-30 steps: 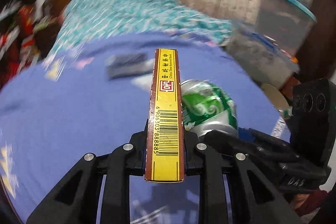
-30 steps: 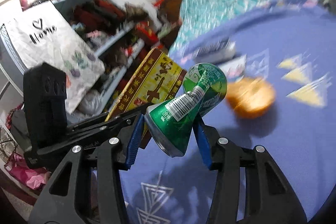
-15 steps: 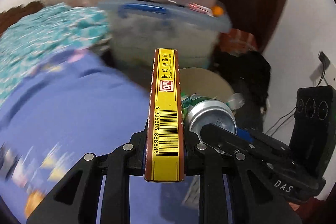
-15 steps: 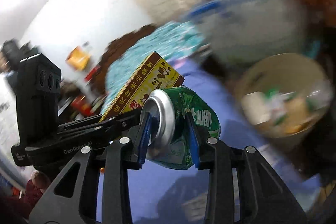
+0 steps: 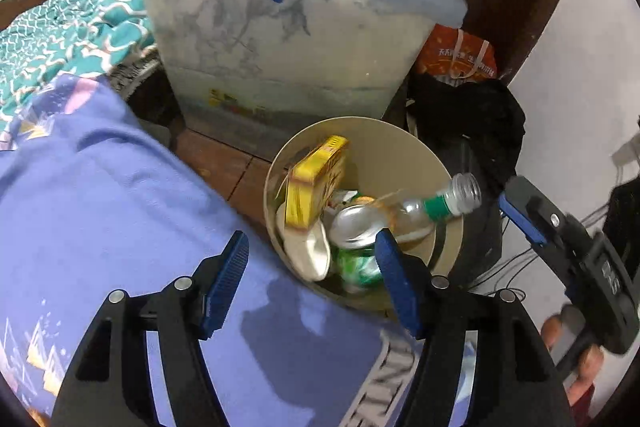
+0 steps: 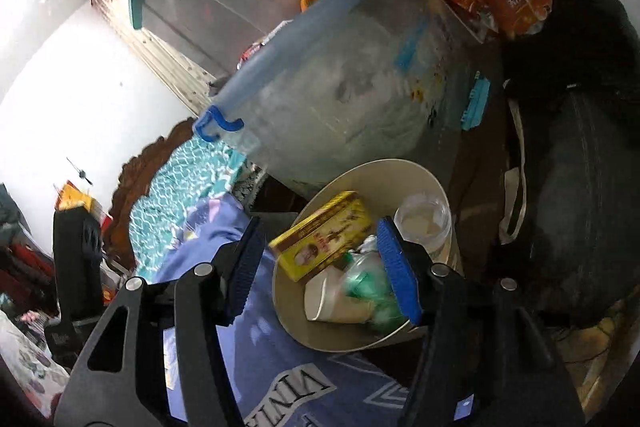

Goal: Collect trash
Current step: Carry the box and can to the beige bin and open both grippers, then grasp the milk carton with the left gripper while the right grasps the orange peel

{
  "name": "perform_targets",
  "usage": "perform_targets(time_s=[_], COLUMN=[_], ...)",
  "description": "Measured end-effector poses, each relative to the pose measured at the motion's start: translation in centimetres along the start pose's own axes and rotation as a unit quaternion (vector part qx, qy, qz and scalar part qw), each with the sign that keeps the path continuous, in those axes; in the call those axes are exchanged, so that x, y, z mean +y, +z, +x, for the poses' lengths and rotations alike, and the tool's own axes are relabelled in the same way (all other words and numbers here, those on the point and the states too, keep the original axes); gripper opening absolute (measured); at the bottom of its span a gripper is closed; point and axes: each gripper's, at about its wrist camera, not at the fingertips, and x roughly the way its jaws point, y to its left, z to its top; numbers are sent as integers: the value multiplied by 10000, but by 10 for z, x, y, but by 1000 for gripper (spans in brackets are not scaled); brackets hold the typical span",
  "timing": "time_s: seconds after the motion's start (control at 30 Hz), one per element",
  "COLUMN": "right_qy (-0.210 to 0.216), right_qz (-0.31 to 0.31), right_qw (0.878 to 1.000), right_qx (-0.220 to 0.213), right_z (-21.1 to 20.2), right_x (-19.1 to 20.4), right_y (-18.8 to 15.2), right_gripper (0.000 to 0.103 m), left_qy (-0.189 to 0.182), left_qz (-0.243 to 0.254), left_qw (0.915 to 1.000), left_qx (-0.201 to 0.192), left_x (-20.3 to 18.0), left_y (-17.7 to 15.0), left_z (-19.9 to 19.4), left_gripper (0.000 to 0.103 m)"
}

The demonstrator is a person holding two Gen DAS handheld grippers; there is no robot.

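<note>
A beige trash bin [image 5: 404, 147] [image 6: 412, 175] stands on the floor beside the bed. Inside it lie a yellow box [image 5: 316, 179] [image 6: 324, 235], a green can [image 5: 356, 239] [image 6: 372, 287], a clear bottle with a green band [image 5: 436, 203] and a white paper cup [image 6: 332, 301]. My left gripper [image 5: 310, 279] is open and empty, above the bed edge, just short of the bin. My right gripper [image 6: 324, 271] is open and empty, over the bin. It also shows at the right in the left wrist view [image 5: 560, 239].
A purple blanket [image 5: 100, 195] covers the bed at lower left. A large clear storage tub [image 5: 288, 39] with a blue lid and handle stands behind the bin. A black bag [image 5: 472, 115] and an orange bag [image 5: 456, 55] sit to the right by the wall.
Both grippers have opened. The yellow box left the left gripper and the green can left the right gripper; both now lie in the bin. The views swung from the bed to the bin.
</note>
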Motion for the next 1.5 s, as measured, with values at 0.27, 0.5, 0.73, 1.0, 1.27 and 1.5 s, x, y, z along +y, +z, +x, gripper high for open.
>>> perform_targets(time_s=[0.27, 0.5, 0.73, 1.0, 1.27, 1.5], right_qy=[593, 1128, 1525, 1463, 1126, 976], right_qz=[-269, -762, -1573, -2839, -3171, -3471], right_qw=[9951, 9736, 9385, 8898, 8807, 8813], right_qx=[743, 1834, 2669, 3260, 3333, 3053], right_z=[27, 65, 85, 102, 133, 145], right_x=[56, 126, 203, 282, 321, 333], right_y=[-45, -117, -189, -271, -306, -315], right_gripper=[61, 60, 52, 94, 97, 98], left_qy=[170, 626, 1058, 1728, 2848, 2528], left_qz=[139, -606, -2357, -2929, -1911, -740], left_qw=[9993, 9947, 9608, 9319, 9327, 9629], left_qx=[-318, -554, -1005, -1264, -1113, -579], left_x=[15, 89, 201, 272, 351, 395], left_y=[-72, -159, -245, -282, -224, -182], left_z=[-77, -156, -237, -279, -270, -218], left_gripper=[63, 66, 65, 65, 93, 94])
